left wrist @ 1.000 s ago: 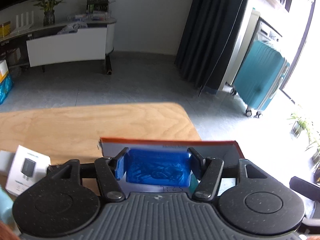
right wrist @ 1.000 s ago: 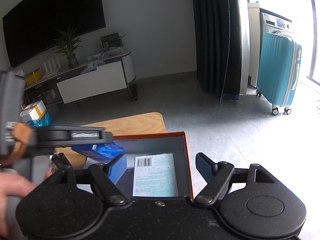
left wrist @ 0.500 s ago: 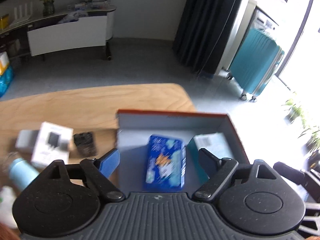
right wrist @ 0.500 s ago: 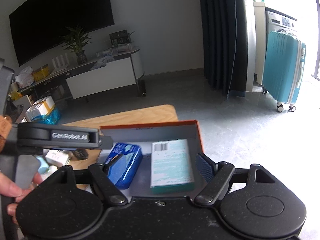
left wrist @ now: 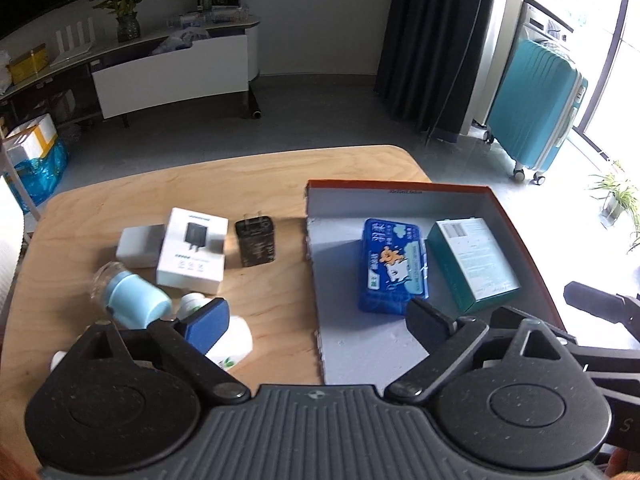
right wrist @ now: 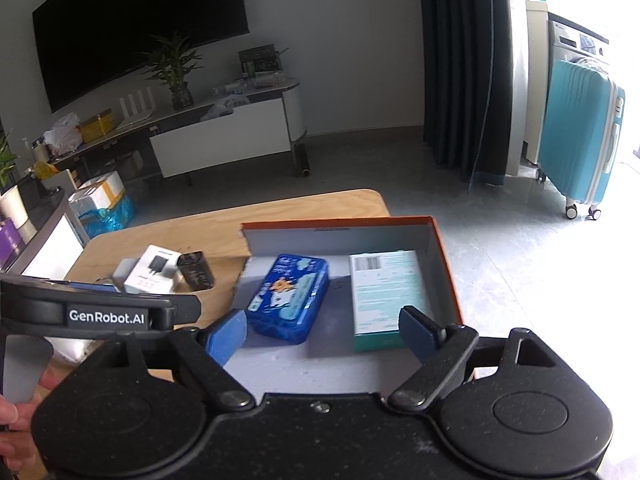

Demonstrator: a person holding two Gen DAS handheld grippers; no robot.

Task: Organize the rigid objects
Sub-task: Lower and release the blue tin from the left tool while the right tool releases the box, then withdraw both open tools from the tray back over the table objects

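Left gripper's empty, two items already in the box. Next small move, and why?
Probably swing the left gripper left and down toward the black charger. Its jaws are open and hold nothing, the blue pack and teal box already lie in the orange box, and the charger is the nearest loose item on the table.

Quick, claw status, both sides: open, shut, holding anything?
Left claw: open, holding nothing, above the table beside the orange box.
Right claw: open, holding nothing, over the box.
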